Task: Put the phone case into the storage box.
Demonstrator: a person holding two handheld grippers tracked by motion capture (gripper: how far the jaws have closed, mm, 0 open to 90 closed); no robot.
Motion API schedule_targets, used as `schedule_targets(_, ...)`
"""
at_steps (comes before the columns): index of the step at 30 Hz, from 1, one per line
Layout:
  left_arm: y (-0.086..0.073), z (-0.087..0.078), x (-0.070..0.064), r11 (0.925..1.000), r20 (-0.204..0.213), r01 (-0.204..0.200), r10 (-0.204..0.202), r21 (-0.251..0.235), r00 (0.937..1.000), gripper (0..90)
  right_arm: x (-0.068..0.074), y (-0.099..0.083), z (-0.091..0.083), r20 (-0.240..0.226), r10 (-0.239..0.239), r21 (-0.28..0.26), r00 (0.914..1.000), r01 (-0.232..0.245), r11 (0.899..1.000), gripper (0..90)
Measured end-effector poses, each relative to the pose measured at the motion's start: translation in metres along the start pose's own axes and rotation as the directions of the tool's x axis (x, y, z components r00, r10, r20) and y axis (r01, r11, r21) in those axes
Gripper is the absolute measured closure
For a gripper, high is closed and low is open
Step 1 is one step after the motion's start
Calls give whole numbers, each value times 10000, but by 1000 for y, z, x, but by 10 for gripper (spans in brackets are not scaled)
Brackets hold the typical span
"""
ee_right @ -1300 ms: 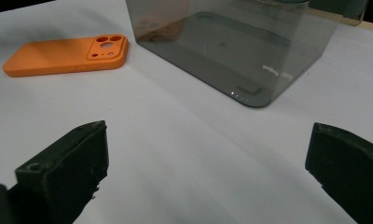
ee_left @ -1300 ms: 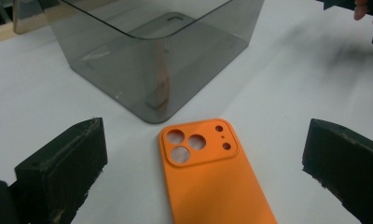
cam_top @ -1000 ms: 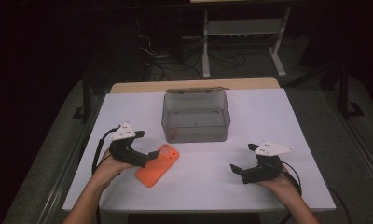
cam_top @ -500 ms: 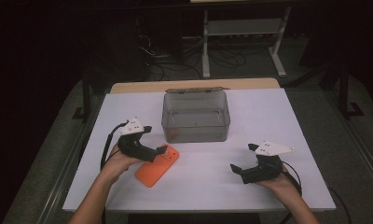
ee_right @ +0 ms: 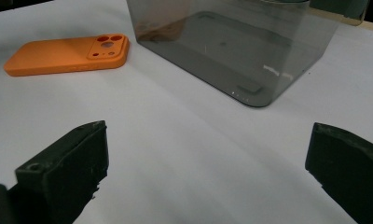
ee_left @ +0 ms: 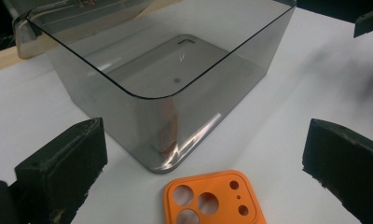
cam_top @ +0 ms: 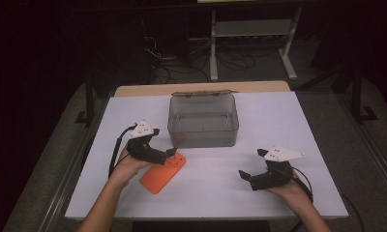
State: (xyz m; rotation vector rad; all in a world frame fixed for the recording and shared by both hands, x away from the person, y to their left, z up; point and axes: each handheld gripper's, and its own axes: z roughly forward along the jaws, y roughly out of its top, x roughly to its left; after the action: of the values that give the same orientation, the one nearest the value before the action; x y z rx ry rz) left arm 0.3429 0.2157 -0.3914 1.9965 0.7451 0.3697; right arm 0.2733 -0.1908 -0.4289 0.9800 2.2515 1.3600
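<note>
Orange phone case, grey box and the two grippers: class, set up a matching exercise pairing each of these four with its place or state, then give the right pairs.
Things:
1. orange phone case
2. grey box
3. left gripper
4. right gripper

Places or states:
A. see-through, with nothing inside
B. lying flat on the white table
C. open, over the case
D. open, apart from the case

Pairs: 1-B, 2-A, 3-C, 4-D

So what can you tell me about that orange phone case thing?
The orange phone case looks like matte plastic or rubber. It lies flat on the white table, back side up, just in front of the smoky see-through box and not touching it. Its raised camera corner has three big round holes and some small ones. The left gripper hovers open over that end; whether it touches the case is unclear.
</note>
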Motion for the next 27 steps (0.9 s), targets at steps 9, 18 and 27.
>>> schedule_targets(9, -1, 0, -1, 9998, -265, 217, -215, 41, 9994, 0, 0, 0, 0, 10, -19, 13, 10000, 19, 10000, 0)
schedule_targets(18, -4, 0, -2, 9996, -578, 230, -219, 183, 9981, 0, 0, 0, 0, 8, -27, 8, 10000, 27, 10000, 0)
schedule_targets(27, -7, -5, -4, 9984, -791, 193, -150, 535, 9968, 0, -1, 0, 1, 17, -32, 33, 10000, 32, 10000, 0)
